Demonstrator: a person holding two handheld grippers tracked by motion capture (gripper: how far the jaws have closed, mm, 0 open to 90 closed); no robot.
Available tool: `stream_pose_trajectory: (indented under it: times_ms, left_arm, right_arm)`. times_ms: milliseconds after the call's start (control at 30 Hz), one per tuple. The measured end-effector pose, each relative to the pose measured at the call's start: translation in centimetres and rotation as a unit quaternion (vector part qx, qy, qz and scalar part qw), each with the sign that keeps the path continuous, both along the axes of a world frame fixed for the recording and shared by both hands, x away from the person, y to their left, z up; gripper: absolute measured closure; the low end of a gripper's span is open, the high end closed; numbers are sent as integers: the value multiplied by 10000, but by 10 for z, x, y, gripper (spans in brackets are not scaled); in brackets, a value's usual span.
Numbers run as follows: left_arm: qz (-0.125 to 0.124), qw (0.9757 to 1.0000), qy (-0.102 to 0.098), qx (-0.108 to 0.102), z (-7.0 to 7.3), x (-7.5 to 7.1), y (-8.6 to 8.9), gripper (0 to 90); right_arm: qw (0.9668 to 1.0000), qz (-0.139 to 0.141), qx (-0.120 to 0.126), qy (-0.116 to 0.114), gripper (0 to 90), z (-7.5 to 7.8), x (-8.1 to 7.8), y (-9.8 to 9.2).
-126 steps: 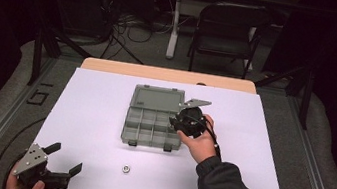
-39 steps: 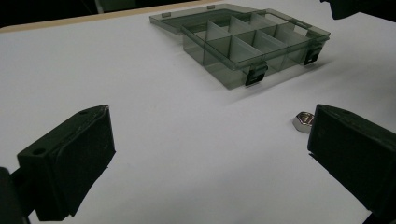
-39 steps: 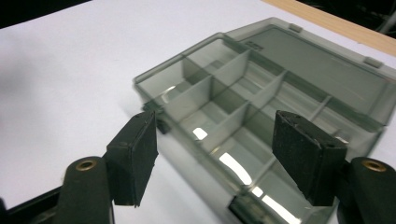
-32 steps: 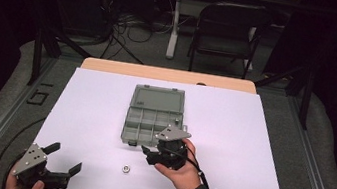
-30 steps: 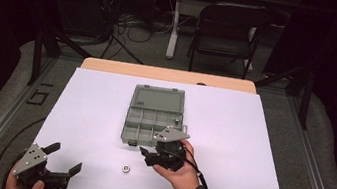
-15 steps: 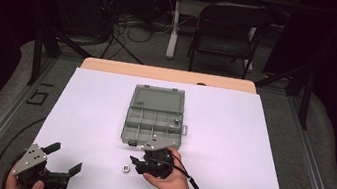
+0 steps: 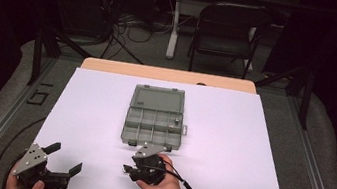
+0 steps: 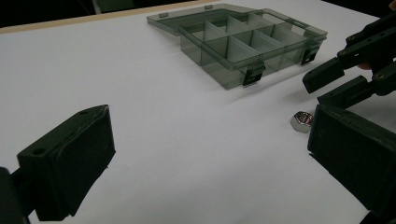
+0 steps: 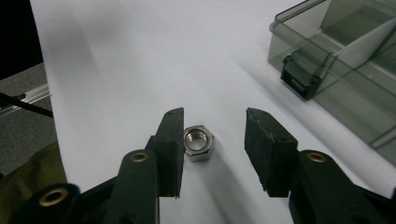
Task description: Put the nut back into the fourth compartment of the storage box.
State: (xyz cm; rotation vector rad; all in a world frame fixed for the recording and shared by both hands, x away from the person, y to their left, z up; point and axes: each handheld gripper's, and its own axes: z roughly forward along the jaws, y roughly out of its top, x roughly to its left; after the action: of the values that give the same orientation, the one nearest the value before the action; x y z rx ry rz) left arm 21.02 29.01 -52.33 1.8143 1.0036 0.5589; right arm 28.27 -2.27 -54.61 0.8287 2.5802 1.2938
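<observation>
Left gripper (image 7: 56,162): it sits at the near left corner of the desk, just where it was a second ago, jaws spread wide with nothing between them. I would call it parked, taking no part in this step.

Nut (image 9: 198,142): a small steel hex nut lies flat on the white sheet, near the front edge and a little short of the box's latches. From the left gripper view it shows by the right-hand jaw (image 8: 301,121).

Right gripper (image 9: 214,151): the change is here. A second ago it hung close to the box's front wall; now it has come toward the person and down to the sheet, and its jaws have just been closing. The nut is between them, against one pad, while the other pad stands clear. So no grip yet, by my reading, only the last squeeze before a lift.

Box (image 7: 155,118): a smoky clear organiser, lid laid back flat, dividers forming small compartments. One small metal piece seems to lie in a right-hand compartment; I judge the nut is bound for the box too.

Desk (image 7: 258,153): covered by a plain white sheet, a strip of wood showing at the far edge.

Room: dark, grey floor, a folding chair (image 7: 226,30) and loose cables behind.
</observation>
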Motion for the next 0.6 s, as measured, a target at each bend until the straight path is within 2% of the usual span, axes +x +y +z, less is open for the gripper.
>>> stream_pose_trajectory:
  times_ms: [433, 600]
  left_arm:
    - [-11, 10000, 19, 13, 0, 0, 0, 6]
    - [-4, 10000, 19, 14, 0, 0, 0, 6]
  right_arm:
    - [9996, 197, -108, 156, 623, -12, -3, 11]
    - [9996, 168, -139, 167, 642, -15, -1, 15]
